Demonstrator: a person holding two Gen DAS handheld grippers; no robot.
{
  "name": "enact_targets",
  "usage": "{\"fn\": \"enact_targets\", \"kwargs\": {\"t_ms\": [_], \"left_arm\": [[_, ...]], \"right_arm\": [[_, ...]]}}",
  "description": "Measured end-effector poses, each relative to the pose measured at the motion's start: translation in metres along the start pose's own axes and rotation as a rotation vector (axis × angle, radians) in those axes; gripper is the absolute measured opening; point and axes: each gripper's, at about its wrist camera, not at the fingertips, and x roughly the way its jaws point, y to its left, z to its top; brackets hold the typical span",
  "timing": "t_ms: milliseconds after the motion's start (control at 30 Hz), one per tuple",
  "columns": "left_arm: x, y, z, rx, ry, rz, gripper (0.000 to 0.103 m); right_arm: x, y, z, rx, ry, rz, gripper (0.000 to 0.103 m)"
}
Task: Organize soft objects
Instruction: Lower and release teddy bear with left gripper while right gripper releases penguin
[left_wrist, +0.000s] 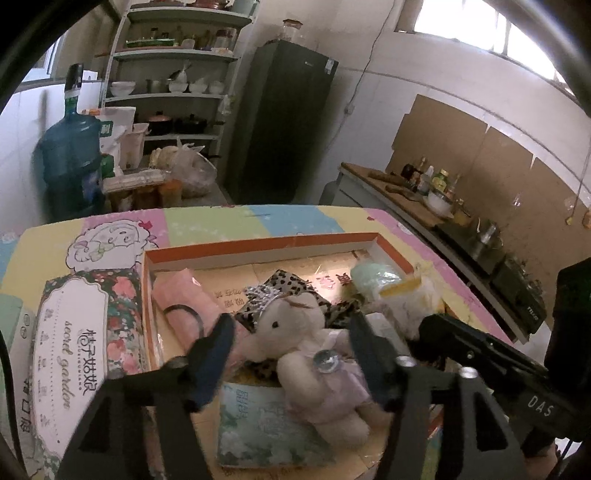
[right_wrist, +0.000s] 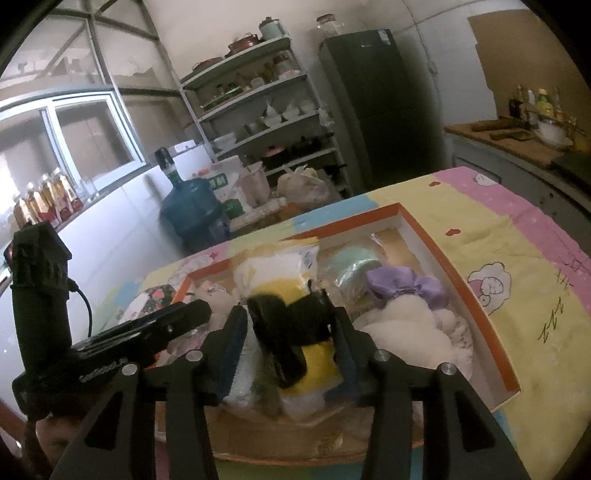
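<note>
A white teddy bear (left_wrist: 295, 325) in a lilac dress lies in the orange-rimmed box (left_wrist: 258, 245), on a green packet (left_wrist: 258, 424) and a leopard-print cloth (left_wrist: 291, 280). My left gripper (left_wrist: 293, 350) stands open astride the bear, its pads clear of it. A rolled pink cloth (left_wrist: 184, 299) lies at the box's left. In the right wrist view, a yellow, white and black soft toy (right_wrist: 317, 365) fills the gap of my right gripper (right_wrist: 290, 339). The toy's black part is blurred and the jaws look slack around it. A purple cloth (right_wrist: 406, 284) and white fluff (right_wrist: 406, 328) lie to the right.
The box sits on a pastel cartoon tablecloth (right_wrist: 517, 277), with a floral carton (left_wrist: 81, 332) beside its left wall. A mint roll (right_wrist: 354, 266) lies at the box's far end. Beyond stand a water jug (left_wrist: 70, 158), shelves (left_wrist: 173, 96), a fridge (left_wrist: 280, 122) and a bottle-laden counter (left_wrist: 424, 184).
</note>
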Motion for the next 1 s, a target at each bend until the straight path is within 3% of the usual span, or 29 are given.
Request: {"fn": "enact_targets", "kwargs": {"t_ms": [67,1000], "left_arm": [[-0.004,-0.001,0.0,0.007,-0.009,0.006,0.075],[-0.075,-0.004,-0.006,0.022,-0.12,0.068,0.075]], "right_arm": [[-0.002,0.004,0.0,-0.008,-0.006,0.0,0.056],[-0.06,0.042,0.003,-0.061,-0.135,0.021,0.057]]}}
